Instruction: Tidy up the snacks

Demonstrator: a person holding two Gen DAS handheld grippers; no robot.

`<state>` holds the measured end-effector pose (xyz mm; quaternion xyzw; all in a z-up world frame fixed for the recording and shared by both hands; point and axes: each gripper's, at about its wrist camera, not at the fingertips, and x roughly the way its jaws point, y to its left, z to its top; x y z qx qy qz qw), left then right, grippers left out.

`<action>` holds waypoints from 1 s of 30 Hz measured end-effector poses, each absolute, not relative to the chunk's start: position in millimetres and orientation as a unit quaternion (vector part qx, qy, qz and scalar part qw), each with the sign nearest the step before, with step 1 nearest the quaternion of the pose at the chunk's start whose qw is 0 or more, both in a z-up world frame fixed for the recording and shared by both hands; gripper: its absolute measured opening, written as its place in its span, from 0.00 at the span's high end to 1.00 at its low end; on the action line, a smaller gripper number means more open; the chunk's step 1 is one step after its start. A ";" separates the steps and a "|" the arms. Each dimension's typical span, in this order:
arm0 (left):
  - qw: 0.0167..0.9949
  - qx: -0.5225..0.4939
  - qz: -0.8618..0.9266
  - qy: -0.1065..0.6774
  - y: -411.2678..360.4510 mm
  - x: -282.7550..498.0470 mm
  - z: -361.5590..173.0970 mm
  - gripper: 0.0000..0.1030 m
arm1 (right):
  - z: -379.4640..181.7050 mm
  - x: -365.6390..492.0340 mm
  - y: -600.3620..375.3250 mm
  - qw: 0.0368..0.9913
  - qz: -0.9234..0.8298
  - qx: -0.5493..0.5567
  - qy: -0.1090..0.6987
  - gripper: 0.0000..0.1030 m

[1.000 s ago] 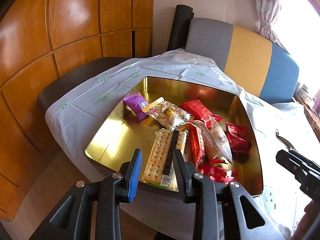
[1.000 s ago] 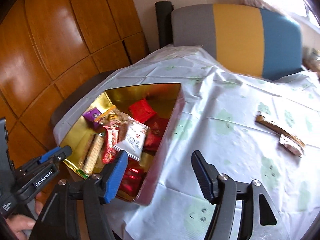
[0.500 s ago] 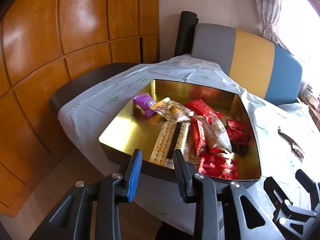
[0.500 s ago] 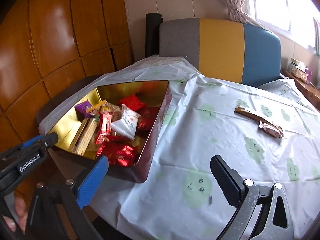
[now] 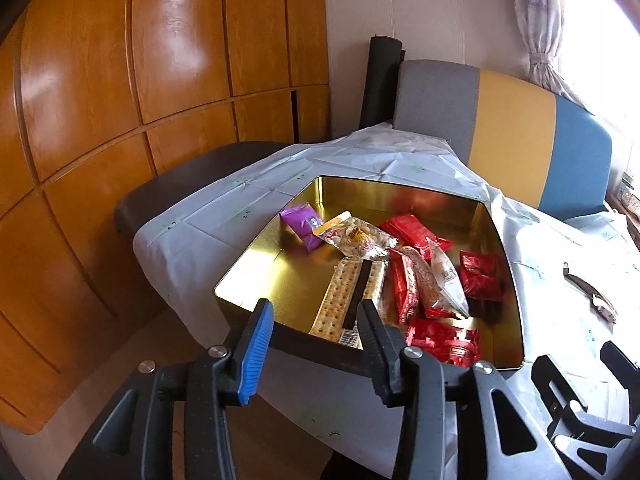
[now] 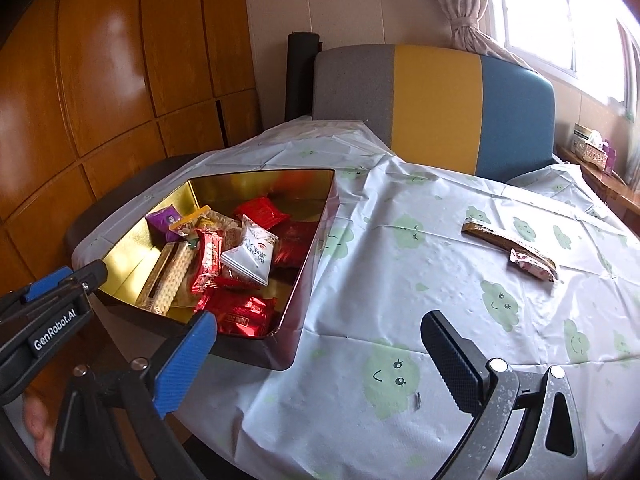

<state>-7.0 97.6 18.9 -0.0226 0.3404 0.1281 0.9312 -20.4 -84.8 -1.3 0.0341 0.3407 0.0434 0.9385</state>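
Cracker pack lengthwise toward tin's near wall

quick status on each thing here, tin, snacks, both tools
gold tin: lid off, on the table's near-left corner, holding snacks
cracker pack: lying flat in the tin
purple pack: in the tin's far corner
two bars: out on the tablecloth
left tool: jaws opening, nothing between them
right tool: wide open, empty

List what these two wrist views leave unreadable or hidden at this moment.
- Cracker pack: near end hidden by the tin front wall, left wrist view.
- Two wrappers on the tablecloth: print too small, right wrist view.
- Tin floor under the red packets: covered in both views.
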 end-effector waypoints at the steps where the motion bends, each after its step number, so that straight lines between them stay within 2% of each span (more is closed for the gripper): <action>1: 0.930 -0.022 0.133 0.341 98.1 -6.2 18.0 0.57 | -1.9 -20.1 -84.6 0.938 0.044 0.033 0.342 0.00; 30: 0.928 -0.038 0.132 0.345 103.3 -5.0 14.2 0.57 | -3.2 -22.9 -73.3 0.941 0.055 0.009 0.335 0.00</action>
